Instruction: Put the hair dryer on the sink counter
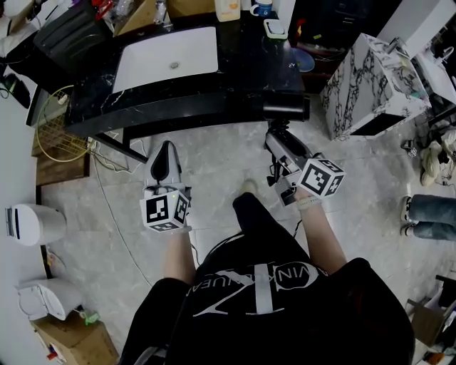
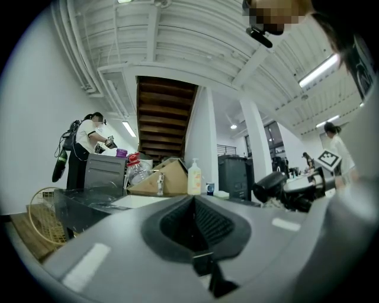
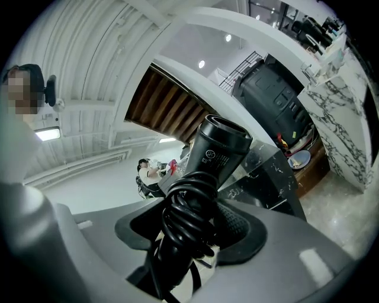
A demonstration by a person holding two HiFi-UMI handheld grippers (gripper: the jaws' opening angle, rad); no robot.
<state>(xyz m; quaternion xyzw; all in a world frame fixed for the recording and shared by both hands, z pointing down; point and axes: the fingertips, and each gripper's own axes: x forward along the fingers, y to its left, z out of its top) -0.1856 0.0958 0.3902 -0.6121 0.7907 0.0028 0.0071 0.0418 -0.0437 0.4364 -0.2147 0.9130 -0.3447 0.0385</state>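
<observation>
From the head view, nearest at 7 o'clock, the left gripper [image 1: 165, 151] carries nothing, its jaws drawn together to a point. At 1 o'clock the right gripper [image 1: 278, 140] is clamped on the handle of the black hair dryer [image 1: 286, 109]. The dryer's barrel hangs in the air just short of the front edge of the black marble sink counter [image 1: 239, 75]. The cord [image 3: 185, 220] is wound in a loose coil around the handle, right where the jaws bite. My worry is that a loop slips free and catches the counter edge, or that the barrel knocks that edge. Farther off, the white basin [image 1: 167, 55] lies at 11 o'clock, so a dryer set down too close could slide in. A soap bottle [image 1: 228, 9] and cup [image 1: 261, 9] at 12 o'clock could be toppled.
</observation>
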